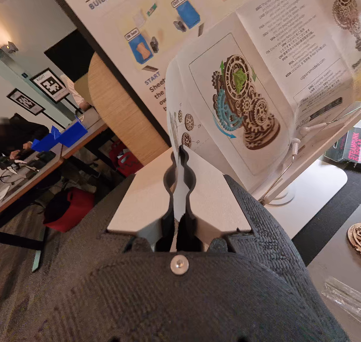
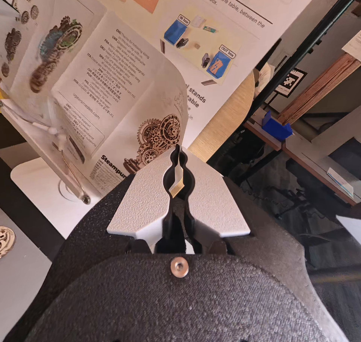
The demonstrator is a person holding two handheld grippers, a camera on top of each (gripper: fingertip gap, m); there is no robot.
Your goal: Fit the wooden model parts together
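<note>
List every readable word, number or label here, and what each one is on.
I do not quote writing, so these are the things that carry it:
Wall poster: headings, box tags.
Booklet page pinched in the left gripper: part numbers.
Facing page: multilingual paragraphs.
Booklet cover pinched in the right gripper: title, small lines.
Dark box: pink lettering.
Marker signs: captions too small.
Wooden disc: engraving too small.

The left gripper (image 1: 180, 152) pinches the edge of a white booklet page (image 1: 218, 117) printed with gear drawings; the paper runs down between its closed fingers. The booklet rests open on a white stand (image 1: 304, 186). A wooden gear piece (image 1: 354, 238) lies at the right edge.
</note>
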